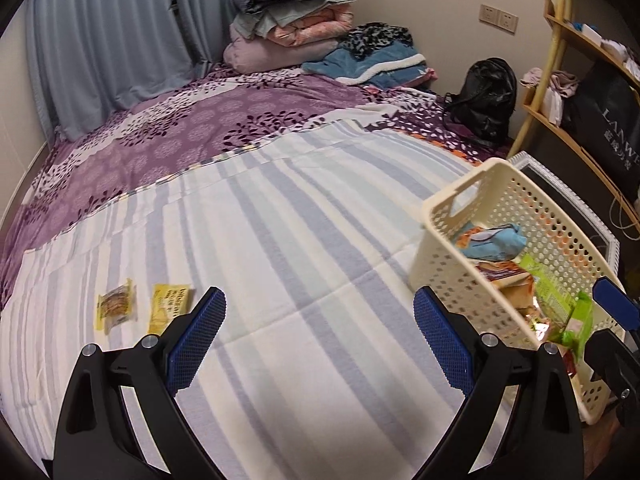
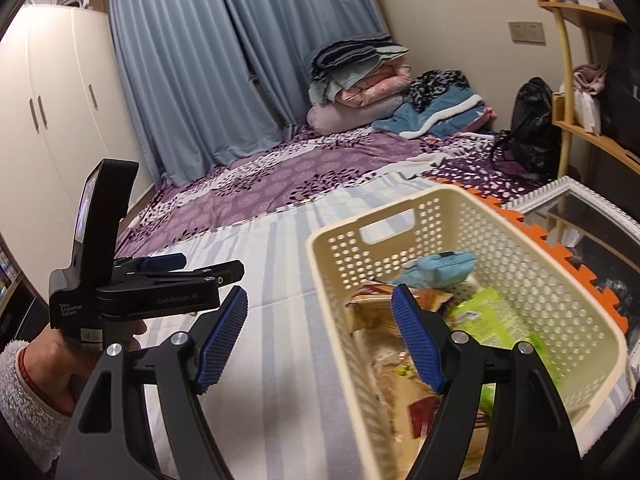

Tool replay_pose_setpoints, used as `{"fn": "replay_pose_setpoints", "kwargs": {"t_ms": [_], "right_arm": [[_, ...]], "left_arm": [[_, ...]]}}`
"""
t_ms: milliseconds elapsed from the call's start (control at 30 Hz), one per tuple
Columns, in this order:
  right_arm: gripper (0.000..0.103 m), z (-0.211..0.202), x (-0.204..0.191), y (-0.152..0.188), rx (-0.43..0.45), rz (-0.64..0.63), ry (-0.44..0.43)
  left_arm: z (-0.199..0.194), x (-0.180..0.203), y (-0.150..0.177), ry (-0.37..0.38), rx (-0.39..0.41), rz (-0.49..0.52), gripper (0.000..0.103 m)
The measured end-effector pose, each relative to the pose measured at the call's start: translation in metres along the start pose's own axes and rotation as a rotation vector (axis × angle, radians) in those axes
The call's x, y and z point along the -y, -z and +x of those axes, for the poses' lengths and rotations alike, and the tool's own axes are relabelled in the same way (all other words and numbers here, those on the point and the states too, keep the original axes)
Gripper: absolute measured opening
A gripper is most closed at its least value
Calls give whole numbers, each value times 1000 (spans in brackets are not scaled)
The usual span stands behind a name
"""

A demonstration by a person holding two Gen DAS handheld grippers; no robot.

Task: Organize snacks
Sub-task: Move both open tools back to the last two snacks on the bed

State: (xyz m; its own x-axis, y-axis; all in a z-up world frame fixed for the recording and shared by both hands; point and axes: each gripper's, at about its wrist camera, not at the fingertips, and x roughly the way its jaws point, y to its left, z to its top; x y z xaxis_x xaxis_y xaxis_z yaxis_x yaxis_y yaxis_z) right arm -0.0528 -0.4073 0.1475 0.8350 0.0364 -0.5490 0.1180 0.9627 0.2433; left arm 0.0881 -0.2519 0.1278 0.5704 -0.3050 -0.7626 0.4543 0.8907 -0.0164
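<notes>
Now my left tongs (image 1: 320,338) hang released over the striped blanket (image 1: 304,216) on the bed, nothing between the pads. Two yellow snack packets (image 1: 116,306) (image 1: 168,306) lie side by side on the blanket at about ten o'clock from them, just beside the left pad. My right tongs (image 2: 320,340) are also released and empty, straddling the near rim of the cream basket (image 2: 568,280); the snacks (image 2: 488,320) inside sit at two o'clock.
</notes>
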Motion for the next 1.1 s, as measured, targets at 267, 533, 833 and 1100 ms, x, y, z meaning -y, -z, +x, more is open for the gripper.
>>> {"fn": "replay_pose_setpoints", "kwargs": {"t_ms": [267, 533, 833, 1100], "right_arm": [[75, 37, -44, 13, -103, -52, -87], [75, 64, -78, 27, -179, -103, -131], [75, 97, -103, 40, -255, -132, -144], [75, 126, -119, 43, -303, -154, -147]], "left_arm": [[-2, -67, 12, -68, -7, -110, 96], [4, -138, 25, -145, -28, -220, 96], [30, -208, 41, -196, -74, -341, 96], [69, -241, 50, -190, -124, -394, 96]]}}
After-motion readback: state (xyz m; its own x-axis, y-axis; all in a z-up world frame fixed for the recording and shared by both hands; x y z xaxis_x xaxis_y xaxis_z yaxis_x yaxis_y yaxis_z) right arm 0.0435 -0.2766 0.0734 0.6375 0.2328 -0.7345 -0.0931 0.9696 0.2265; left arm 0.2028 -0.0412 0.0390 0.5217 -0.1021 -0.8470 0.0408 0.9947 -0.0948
